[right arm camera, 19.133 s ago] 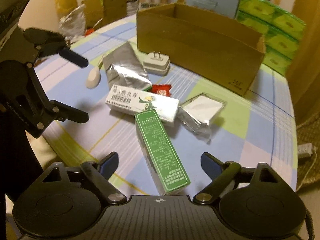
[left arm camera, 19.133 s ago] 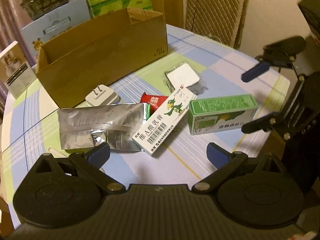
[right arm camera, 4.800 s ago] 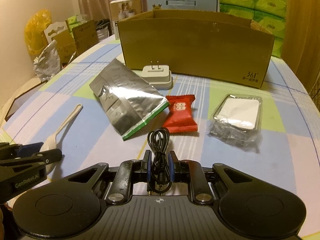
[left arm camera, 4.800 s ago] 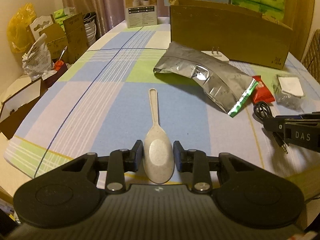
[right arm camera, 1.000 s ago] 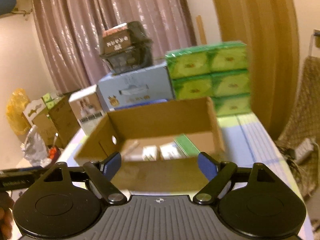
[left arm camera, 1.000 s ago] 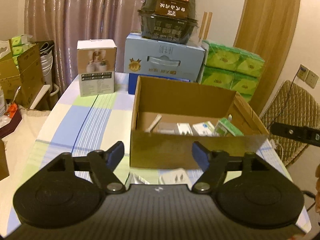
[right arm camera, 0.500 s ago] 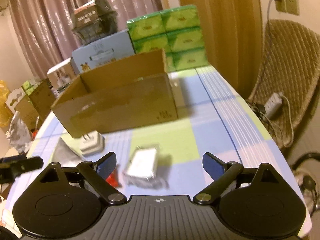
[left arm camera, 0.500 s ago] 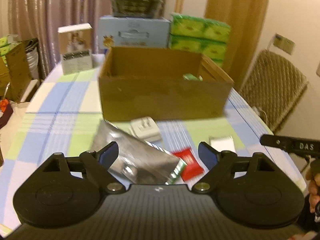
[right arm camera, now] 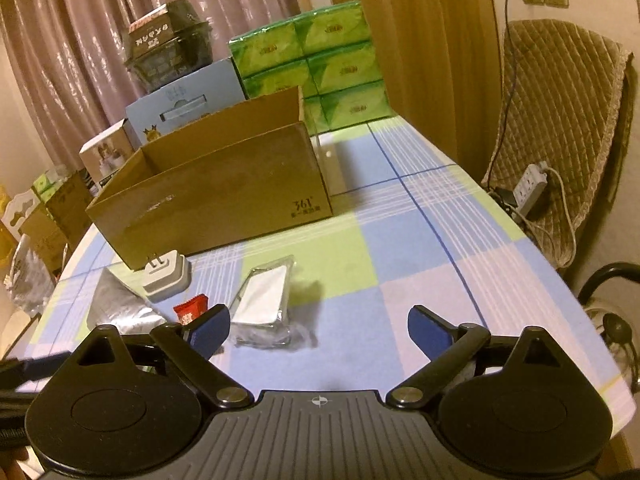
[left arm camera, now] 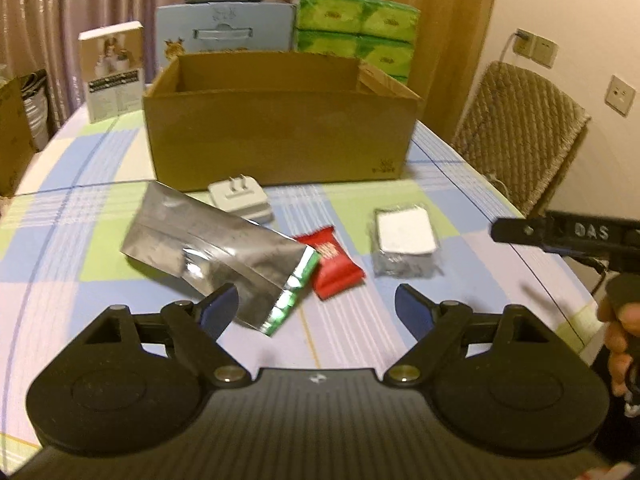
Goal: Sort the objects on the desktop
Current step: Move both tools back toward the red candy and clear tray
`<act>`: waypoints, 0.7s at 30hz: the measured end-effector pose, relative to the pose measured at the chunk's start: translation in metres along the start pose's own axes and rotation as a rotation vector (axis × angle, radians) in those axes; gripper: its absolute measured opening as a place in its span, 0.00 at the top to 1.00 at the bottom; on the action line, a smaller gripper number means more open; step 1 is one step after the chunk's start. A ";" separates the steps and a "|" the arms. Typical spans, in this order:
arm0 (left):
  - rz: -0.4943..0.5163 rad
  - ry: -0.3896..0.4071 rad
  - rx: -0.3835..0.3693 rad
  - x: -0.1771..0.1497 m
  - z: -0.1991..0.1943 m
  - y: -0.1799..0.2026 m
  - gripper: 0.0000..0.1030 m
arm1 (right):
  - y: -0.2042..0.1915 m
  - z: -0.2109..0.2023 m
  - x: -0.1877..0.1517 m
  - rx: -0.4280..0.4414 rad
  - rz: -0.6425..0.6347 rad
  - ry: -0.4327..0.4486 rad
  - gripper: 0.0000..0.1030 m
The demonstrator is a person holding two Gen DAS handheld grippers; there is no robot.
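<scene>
On the checked tablecloth in front of the open cardboard box lie a silver foil pouch, a red snack packet, a white plug adapter and a clear-wrapped white pack. My left gripper hovers over the near end of the pouch and the packet; its jaws are closing with nothing between them. My right gripper hangs just right of the white pack and the red packet; its jaws are opening, empty. The box's contents are hidden.
Green tissue packs, a blue carton and a small white box stand behind the cardboard box. A padded chair with a power strip is beyond the table's right edge. A hand holds the right gripper.
Both grippers have come back and down from over the box to the table in front of it. The pouch, packet, plug and white pack are now close below them.
</scene>
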State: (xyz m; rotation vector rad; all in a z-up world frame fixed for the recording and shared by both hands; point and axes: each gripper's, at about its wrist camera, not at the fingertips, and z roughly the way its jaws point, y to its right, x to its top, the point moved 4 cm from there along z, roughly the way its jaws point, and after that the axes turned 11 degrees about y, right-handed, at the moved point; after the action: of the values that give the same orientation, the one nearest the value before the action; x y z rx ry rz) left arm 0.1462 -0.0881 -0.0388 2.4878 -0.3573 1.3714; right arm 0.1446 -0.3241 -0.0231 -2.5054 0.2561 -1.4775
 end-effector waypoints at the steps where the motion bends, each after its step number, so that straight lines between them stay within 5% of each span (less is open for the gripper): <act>1: 0.002 -0.002 -0.009 -0.003 0.002 0.003 0.23 | 0.000 0.001 -0.003 -0.004 0.003 0.004 0.09; 6: 0.039 -0.004 -0.052 -0.016 0.012 0.017 0.23 | -0.001 0.000 -0.009 0.003 -0.014 0.017 0.09; 12: 0.071 -0.036 -0.088 -0.025 0.033 0.024 0.36 | 0.001 0.005 -0.006 0.004 0.000 0.018 0.09; 21: 0.101 -0.041 -0.088 -0.024 0.061 0.024 0.37 | 0.002 0.020 -0.010 0.010 0.001 -0.005 0.09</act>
State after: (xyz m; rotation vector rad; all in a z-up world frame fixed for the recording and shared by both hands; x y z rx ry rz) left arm 0.1735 -0.1300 -0.0879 2.4589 -0.5463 1.3139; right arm 0.1571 -0.3220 -0.0411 -2.5000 0.2484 -1.4685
